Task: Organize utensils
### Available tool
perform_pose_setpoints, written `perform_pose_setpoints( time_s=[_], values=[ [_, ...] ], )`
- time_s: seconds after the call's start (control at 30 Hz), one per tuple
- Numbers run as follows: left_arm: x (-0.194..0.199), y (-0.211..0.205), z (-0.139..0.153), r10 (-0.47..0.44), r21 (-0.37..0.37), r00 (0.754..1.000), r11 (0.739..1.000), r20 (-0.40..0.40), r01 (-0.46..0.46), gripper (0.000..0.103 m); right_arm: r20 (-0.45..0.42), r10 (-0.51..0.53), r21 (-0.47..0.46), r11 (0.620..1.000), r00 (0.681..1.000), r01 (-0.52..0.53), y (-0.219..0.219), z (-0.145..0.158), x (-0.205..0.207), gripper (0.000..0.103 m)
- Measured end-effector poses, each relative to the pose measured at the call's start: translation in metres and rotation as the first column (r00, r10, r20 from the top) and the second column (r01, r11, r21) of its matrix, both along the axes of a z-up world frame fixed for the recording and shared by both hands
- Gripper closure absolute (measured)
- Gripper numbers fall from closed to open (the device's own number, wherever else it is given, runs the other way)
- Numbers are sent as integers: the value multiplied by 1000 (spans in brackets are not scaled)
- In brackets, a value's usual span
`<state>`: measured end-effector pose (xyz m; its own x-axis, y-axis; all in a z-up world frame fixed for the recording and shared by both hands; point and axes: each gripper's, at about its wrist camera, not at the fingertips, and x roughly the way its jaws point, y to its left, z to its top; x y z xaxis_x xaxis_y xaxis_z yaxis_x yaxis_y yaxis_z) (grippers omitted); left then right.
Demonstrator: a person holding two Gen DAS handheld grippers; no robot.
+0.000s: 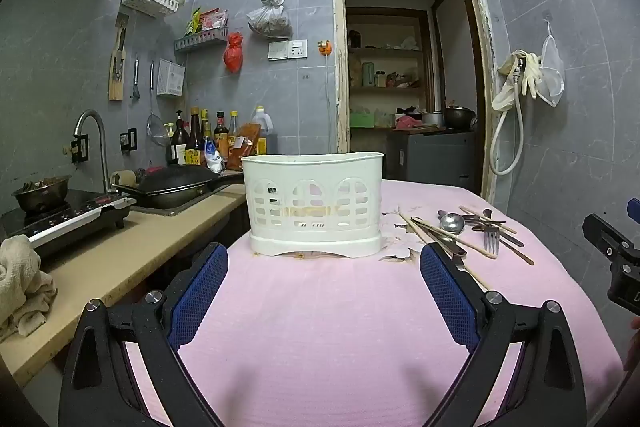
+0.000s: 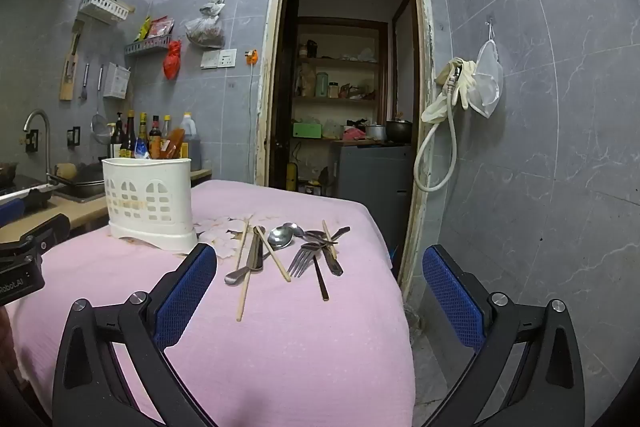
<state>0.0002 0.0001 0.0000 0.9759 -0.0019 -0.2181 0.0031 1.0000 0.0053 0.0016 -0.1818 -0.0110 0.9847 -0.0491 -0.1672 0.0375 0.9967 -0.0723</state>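
Note:
A white slotted utensil holder [image 1: 314, 205] stands upright on the pink-covered table [image 1: 320, 327]; it looks empty from here. To its right lies a loose pile of utensils [image 2: 288, 251]: spoons [image 2: 280, 237], a fork [image 2: 302, 259], knives and wooden chopsticks [image 2: 244, 275]. My left gripper [image 1: 322, 259] hovers open over the cloth, facing the holder, nothing between its fingers. My right gripper [image 2: 320, 263] is open too, low over the table's right part, with the pile just ahead of it. In the right wrist view the holder [image 2: 150, 207] sits far left.
A kitchen counter [image 1: 132, 251] runs along the left with an induction hob, a wok in the sink, a tap and sauce bottles. A rag [image 1: 20, 283] lies on its near end. Behind the table is an open doorway [image 2: 348, 87]; the table's right edge drops to the tiled floor.

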Motion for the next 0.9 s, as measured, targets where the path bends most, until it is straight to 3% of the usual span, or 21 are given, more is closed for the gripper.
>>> perform_pose_setpoints(
  time_s=[0.9],
  values=[
    [0, 5, 3, -6, 1, 1000, 1000, 2, 6, 9, -4, 3, 2, 1000, 1000, -3, 2, 1, 2, 0]
  ],
)
